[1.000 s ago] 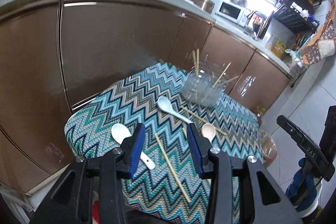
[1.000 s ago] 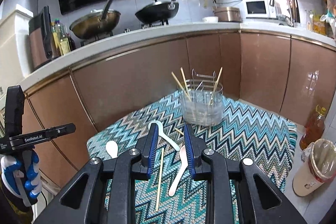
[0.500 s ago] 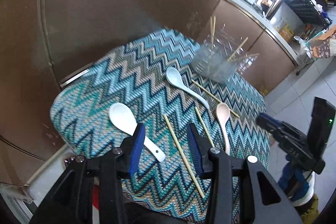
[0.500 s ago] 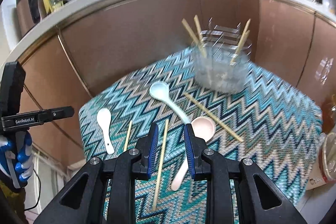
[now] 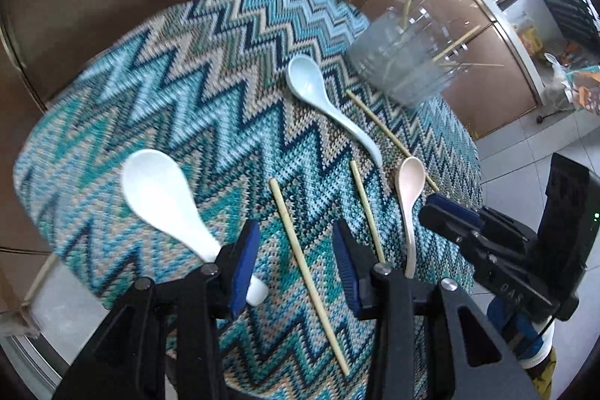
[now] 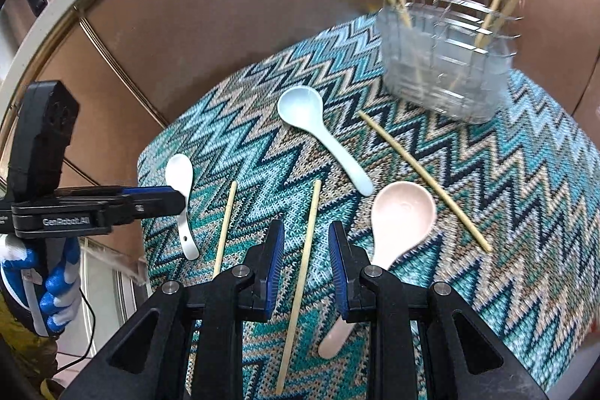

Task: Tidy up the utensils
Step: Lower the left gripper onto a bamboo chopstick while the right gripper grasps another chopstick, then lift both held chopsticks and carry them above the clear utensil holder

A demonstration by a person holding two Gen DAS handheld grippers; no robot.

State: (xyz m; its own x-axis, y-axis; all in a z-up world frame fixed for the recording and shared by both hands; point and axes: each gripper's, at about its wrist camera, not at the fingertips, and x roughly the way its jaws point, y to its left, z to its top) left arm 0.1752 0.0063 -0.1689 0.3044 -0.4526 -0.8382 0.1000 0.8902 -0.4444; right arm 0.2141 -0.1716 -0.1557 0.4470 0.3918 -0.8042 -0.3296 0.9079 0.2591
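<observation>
On the zigzag cloth (image 5: 180, 77) lie a white spoon (image 5: 161, 197), a pale blue spoon (image 5: 322, 100), a pink spoon (image 5: 410, 190) and three loose chopsticks. My left gripper (image 5: 296, 253) hangs above the cloth with its jaws closing. One chopstick (image 5: 287, 216) shows in the gap, untouched by the pads. My right gripper (image 6: 305, 250) stands narrowly open over another chopstick (image 6: 312, 208), beside the pink spoon (image 6: 401, 216). The clear holder (image 6: 446, 62) at the far side has several chopsticks standing in it.
Brown cabinet doors (image 6: 243, 6) rise close behind the table. The cloth's near and left edges drop to a tiled floor (image 5: 532, 145). A blue-and-white gloved hand (image 6: 56, 287) holds the left gripper (image 6: 172, 201) over the white spoon (image 6: 180, 182). A third chopstick (image 6: 423, 175) lies towards the holder.
Both grippers have dropped and tipped down toward the cloth, so the spoons and chopsticks look larger and nearer. The left jaws have narrowed slightly.
</observation>
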